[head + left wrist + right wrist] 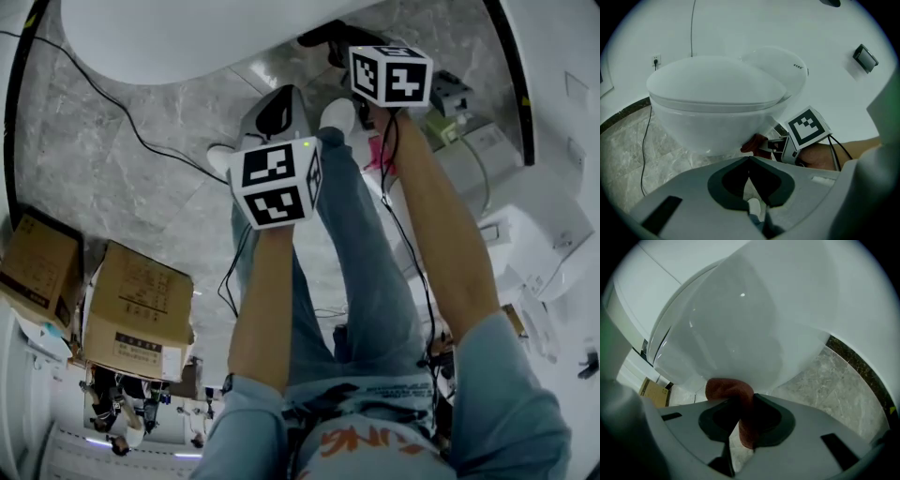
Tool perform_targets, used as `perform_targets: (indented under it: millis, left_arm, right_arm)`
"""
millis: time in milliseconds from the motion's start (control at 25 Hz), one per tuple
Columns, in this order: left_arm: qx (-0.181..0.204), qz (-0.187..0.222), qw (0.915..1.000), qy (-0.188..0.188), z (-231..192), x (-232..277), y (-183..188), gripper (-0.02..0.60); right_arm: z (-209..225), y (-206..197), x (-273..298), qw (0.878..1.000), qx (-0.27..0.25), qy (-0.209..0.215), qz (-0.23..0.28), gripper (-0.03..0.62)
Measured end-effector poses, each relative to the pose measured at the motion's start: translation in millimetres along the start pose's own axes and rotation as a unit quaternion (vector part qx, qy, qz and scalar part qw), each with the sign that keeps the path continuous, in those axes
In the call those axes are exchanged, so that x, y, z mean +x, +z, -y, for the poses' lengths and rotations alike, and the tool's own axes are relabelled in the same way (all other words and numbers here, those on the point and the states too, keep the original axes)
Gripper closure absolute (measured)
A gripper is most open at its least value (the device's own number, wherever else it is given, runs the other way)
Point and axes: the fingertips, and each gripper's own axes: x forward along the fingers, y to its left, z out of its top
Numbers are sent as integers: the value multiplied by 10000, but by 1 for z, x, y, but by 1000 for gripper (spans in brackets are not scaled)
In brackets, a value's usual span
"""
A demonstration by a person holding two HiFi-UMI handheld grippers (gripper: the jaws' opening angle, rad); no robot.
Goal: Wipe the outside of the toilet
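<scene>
Cloth [729, 390] first: where is it?
— It's reddish-brown, clamped in the right claw [740, 401], and its folded end is pressed against the lower outer wall of the white toilet [740, 324] bowl. The rest hangs down between the jaws.
— And the toilet itself?
— Lid down. It stands on a grey marbled floor [141, 159], against a white wall.
— What about the left claw [750, 158]?
— Its jaws meet at the tips with nothing between them. It is held back from the bowl and looks across at the right claw under the bowl's curve.
— Anything else around?
— A thin black cable [122, 122] runs across the floor, and two cardboard boxes [136, 314] stand side by side well away from the toilet. The person's legs in blue jeans [356, 253] show between the arms.
</scene>
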Motion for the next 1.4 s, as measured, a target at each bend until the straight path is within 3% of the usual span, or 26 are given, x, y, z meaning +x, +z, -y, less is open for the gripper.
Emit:
perform_targets:
  millis: [480,720,1120,1400]
  left_arm:
    - [-123,5,9999,30,32,18,3,588]
    - [-251,41,9997,46,29,18,-6,588]
    - [-437,61,9990,-17,0,-3,-33,588]
    - [-744,225,9969,82,-55,-21,-51,588]
  right_arm:
    - [55,19,-7,9989,453,-72,10,519]
    - [76,22,-12,9980,483,-373,135,520]
    - [11,-44,-6,9991,260,-230,-245,522]
    - [-58,-95,11,9981,-142,-16,-597,522]
